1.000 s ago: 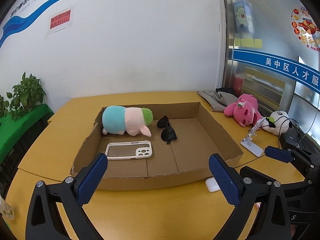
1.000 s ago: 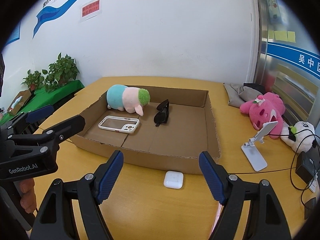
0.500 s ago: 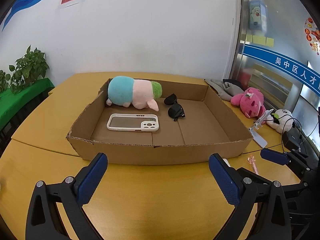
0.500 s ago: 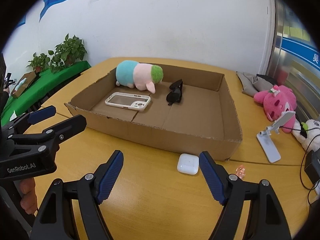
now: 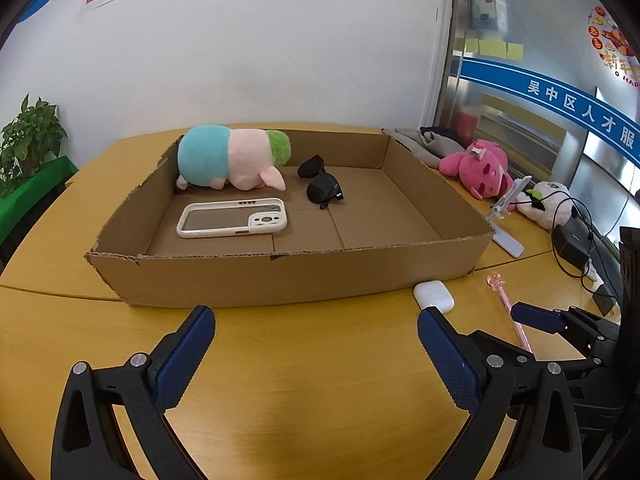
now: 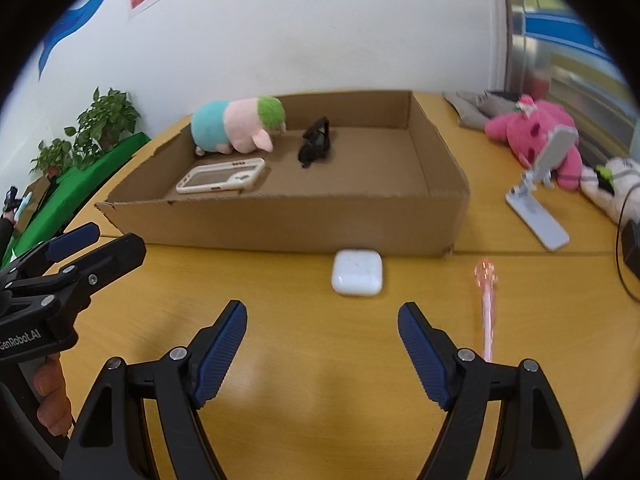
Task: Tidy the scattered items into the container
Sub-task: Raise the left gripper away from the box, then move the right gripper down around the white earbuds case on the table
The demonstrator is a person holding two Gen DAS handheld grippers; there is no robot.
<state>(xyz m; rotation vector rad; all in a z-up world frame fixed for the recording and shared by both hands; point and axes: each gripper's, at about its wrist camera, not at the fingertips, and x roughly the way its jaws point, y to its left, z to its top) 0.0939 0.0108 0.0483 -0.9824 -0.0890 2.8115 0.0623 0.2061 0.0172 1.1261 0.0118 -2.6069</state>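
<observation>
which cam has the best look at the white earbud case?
Right wrist: the white earbud case sits whole, large and centred ahead of the right gripper. In the left wrist view it is smaller, off right beside the cardboard box, though unobstructed.

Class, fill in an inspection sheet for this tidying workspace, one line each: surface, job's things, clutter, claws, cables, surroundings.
Surface: yellow wooden table, bare in front.
Job's things: brown cardboard tray holds plush pig, white phone case, black sunglasses; white earbud case and pink pen lie outside.
Clutter: pink plush bear, white phone stand, grey cloth.
Claws: left claw open; right claw open; both empty.
Cables: black cable, far right.
Surroundings: white wall, potted plant.
</observation>
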